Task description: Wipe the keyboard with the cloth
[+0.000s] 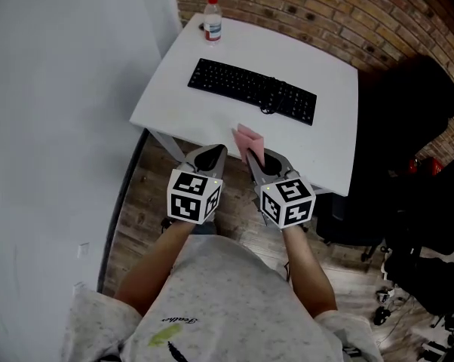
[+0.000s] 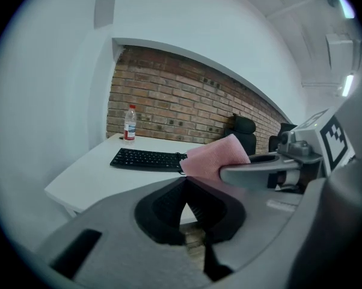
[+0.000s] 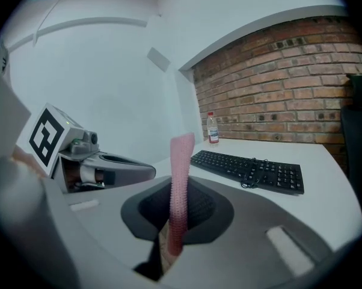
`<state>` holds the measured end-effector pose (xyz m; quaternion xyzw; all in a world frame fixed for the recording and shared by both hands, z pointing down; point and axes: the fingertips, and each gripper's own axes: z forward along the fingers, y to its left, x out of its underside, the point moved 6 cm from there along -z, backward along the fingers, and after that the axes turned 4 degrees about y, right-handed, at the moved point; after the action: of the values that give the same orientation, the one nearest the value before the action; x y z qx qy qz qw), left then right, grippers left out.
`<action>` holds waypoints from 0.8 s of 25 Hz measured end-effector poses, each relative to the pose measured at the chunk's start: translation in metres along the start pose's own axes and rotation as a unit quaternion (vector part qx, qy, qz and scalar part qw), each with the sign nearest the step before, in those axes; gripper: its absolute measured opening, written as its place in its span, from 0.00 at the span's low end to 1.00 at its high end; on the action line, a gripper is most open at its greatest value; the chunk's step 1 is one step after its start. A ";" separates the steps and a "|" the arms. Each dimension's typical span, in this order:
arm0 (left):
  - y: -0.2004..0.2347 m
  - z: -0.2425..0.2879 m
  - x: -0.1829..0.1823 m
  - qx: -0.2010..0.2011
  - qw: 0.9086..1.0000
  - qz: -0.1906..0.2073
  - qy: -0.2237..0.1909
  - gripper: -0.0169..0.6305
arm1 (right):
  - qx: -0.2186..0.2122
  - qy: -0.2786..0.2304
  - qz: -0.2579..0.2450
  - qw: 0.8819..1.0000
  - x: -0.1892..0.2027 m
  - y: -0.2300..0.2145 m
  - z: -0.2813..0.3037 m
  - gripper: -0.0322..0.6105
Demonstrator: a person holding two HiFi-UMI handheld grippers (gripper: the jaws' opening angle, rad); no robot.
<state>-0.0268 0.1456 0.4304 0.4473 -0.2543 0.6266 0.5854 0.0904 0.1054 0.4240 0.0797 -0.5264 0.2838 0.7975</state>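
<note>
Facing a white worktop (image 1: 174, 96) set against a brick wall. Black keyboard (image 1: 253, 90) lying slantwise across the middle, with what looks like a coiled cable (image 1: 268, 107) at its near side. Right hand-held gripper (image 1: 261, 159) at the near edge, clamped on a pink cloth (image 1: 249, 140) that stands up out of the jaws, well short of the keys. Left hand-held gripper (image 1: 207, 155) just beside it, closed on nothing. Small bottle (image 1: 212, 19) at the far left corner. Wiping not yet begun, by the look of it. To do it well: carry the cloth forward, lay its loose part flat on the keys, drag along the rows with light pressure, and steer round the cable.
</note>
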 end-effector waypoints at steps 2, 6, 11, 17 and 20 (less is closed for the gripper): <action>0.020 0.008 -0.009 0.003 1.000 -0.003 0.002 0.02 | 0.002 0.004 0.003 1.000 -0.011 -0.003 0.021 0.09; 0.059 0.023 -0.027 0.009 1.000 -0.007 0.004 0.02 | 0.005 0.010 0.007 1.000 -0.032 -0.005 0.061 0.09; 0.097 0.041 -0.045 0.021 1.000 -0.013 0.006 0.02 | 0.013 0.016 0.013 1.000 -0.055 -0.012 0.101 0.09; 0.136 0.054 -0.061 0.026 1.000 -0.017 0.003 0.02 | 0.007 0.012 0.035 0.999 -0.083 -0.018 0.146 0.09; 0.152 0.059 -0.068 0.022 1.000 -0.019 0.000 0.02 | 0.001 0.008 0.050 0.999 -0.095 -0.022 0.170 0.09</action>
<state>-0.1638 0.0335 0.4309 0.4649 -0.2318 0.6209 0.5870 -0.0594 -0.0203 0.4171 0.0513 -0.5231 0.3244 0.7864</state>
